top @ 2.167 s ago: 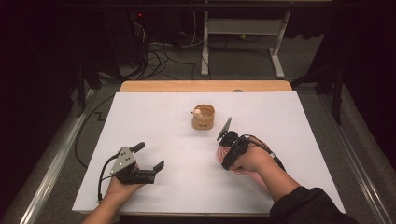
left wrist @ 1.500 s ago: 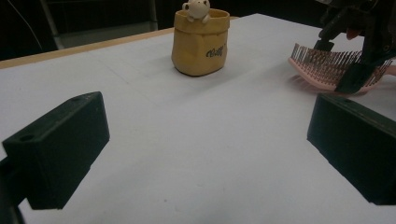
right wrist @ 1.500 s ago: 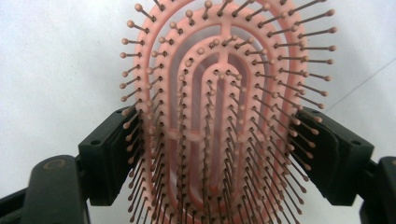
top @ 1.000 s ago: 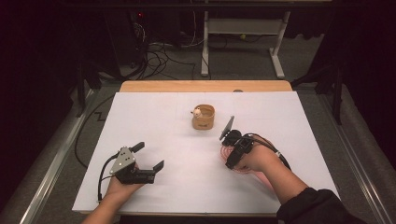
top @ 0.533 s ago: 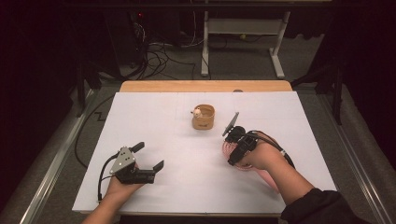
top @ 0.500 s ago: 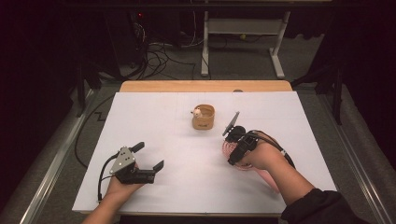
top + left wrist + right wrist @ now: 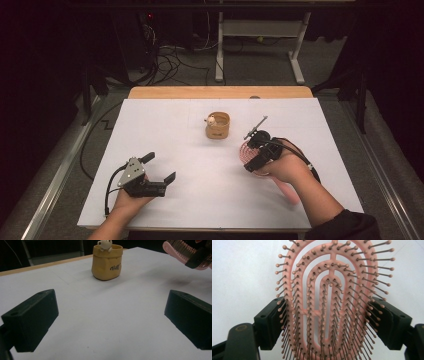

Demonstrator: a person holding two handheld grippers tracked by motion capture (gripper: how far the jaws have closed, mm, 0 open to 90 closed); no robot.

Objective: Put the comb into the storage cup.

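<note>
Two grippers are seen over a white sheet (image 7: 200, 150) that covers most of the table (image 7: 220, 92), whose wooden edge is left bare along the far side. All places below are given from the pot (image 7: 218, 125), a small yellow holder set upright on the sheet, somewhat toward the far edge and roughly midway across.

The left gripper (image 7: 159, 171) is held well apart from the pot, nearer the person and to the left in the high view, low over the sheet. Its jaws are spread wide with nothing between them; in the left gripper view the pot (image 7: 107, 262) is seen ahead through that gap, with bare sheet between.

The right gripper (image 7: 257, 150) is held near the pot, to its right and slightly nearer the person. Its jaws are clamped on the two sides of a pink brush (image 7: 332, 302), the bristled oval head being pressed between the black pads (image 7: 275, 322) in the right gripper view. The brush (image 7: 250, 155) is lifted off the sheet, apparently, since a shadow is cast below it in the left gripper view, though the gap itself is hard to judge. Its handle is run back under the right hand (image 7: 287, 165).

A small pale figure (image 7: 104, 243) is perched on the pot's rim.
</note>
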